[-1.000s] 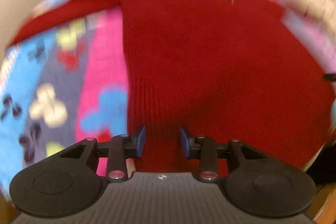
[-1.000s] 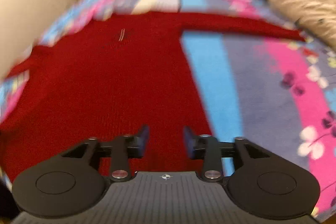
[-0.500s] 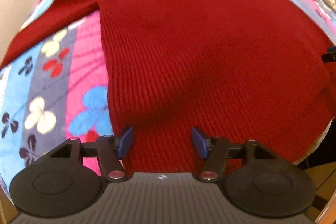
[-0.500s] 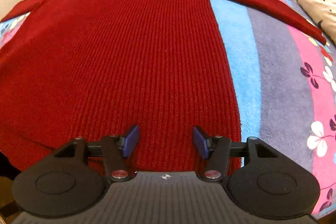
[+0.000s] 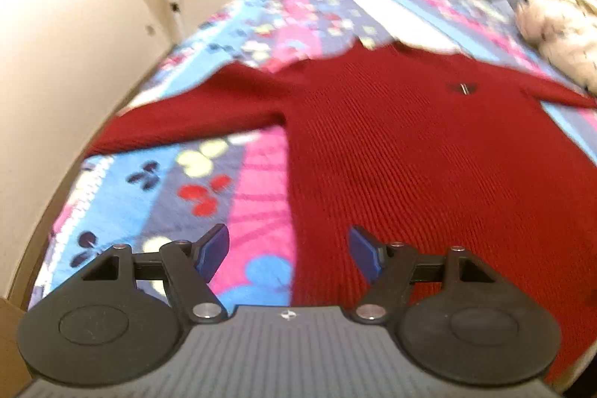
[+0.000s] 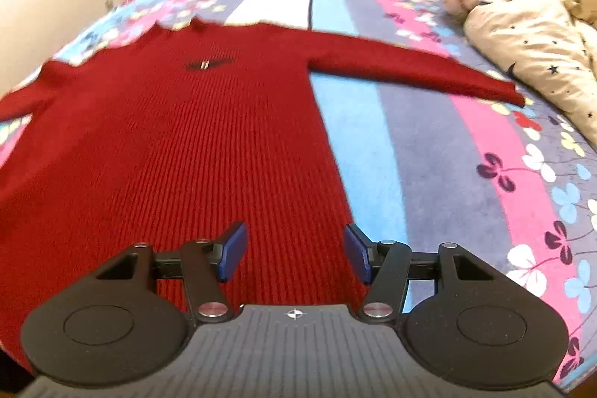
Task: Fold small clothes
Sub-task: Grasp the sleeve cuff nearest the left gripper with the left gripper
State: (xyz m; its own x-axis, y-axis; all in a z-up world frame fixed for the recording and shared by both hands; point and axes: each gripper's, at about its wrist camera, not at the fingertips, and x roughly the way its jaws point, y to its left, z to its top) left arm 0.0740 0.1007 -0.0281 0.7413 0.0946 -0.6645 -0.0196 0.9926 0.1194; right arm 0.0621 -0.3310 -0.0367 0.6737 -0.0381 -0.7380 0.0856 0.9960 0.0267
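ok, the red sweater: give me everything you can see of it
The red sweater is a dark red rib-knit with long sleeves and a small dark emblem on the chest. It lies face up and flat on the flowered bedspread, body unfolded, both sleeves stretched out sideways, neck pointing away toward the window. The right sleeve's cuff ends short of the cream duvet. Its hem lies nearest the cameras. Nothing holds it: both claws are open above the hem end, pads clear of the knit.

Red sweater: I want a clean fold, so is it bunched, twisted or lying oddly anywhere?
Nothing stands out. The red sweater lies flat on the blanket, front up, both sleeves spread sideways. Neither open gripper holds it.
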